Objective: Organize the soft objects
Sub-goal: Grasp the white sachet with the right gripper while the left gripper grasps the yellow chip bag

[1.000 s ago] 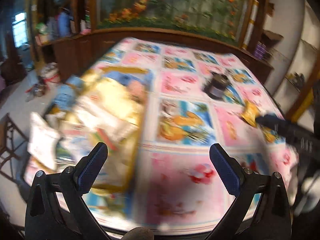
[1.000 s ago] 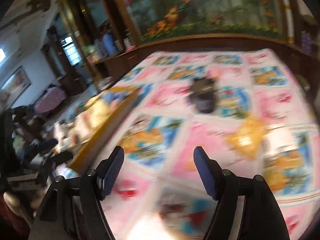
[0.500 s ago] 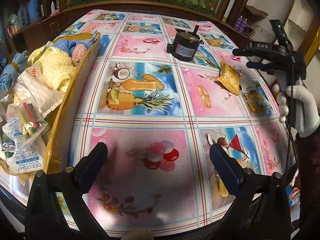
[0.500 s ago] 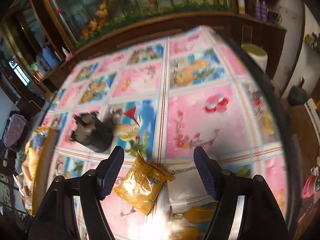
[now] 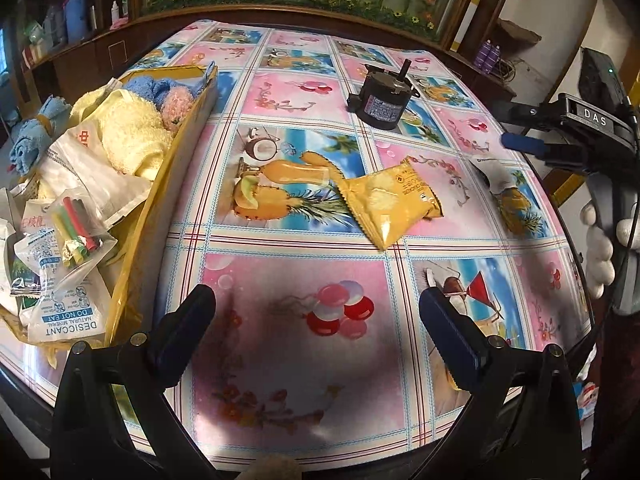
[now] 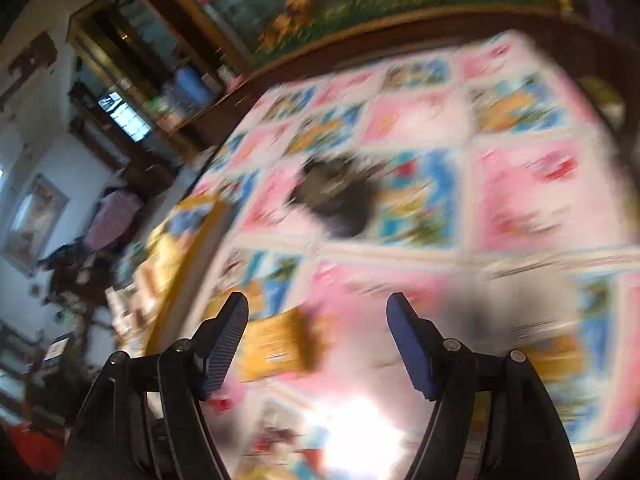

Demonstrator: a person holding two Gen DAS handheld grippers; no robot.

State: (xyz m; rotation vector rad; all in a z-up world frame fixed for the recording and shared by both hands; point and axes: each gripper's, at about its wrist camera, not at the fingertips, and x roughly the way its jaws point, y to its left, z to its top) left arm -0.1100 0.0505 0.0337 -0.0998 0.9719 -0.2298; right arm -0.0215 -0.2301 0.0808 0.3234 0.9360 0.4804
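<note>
A yellow snack packet (image 5: 390,200) lies flat mid-table on the patterned cloth; it shows blurred in the right wrist view (image 6: 280,344). A white packet (image 5: 494,172) lies to its right. A yellow box (image 5: 160,208) at the left holds yellow and blue towels (image 5: 132,132), desiccant sachets (image 5: 68,316) and other bags. My left gripper (image 5: 318,328) is open and empty above the near table edge. My right gripper (image 6: 316,340) is open and empty, hovering just above the yellow packet; in the left wrist view it (image 5: 520,136) is at the right, over the white packet.
A black motor (image 5: 382,104) stands at the back of the table, blurred in the right wrist view (image 6: 340,196). A dark wooden cabinet with a painted panel (image 5: 320,4) runs behind the table. The table edge drops off at the right (image 5: 568,240).
The left view has pulled back and settled facing the table. The right gripper has swung left, from facing the far right of the table to pointing over the yellow packet; its view is now motion-blurred.
</note>
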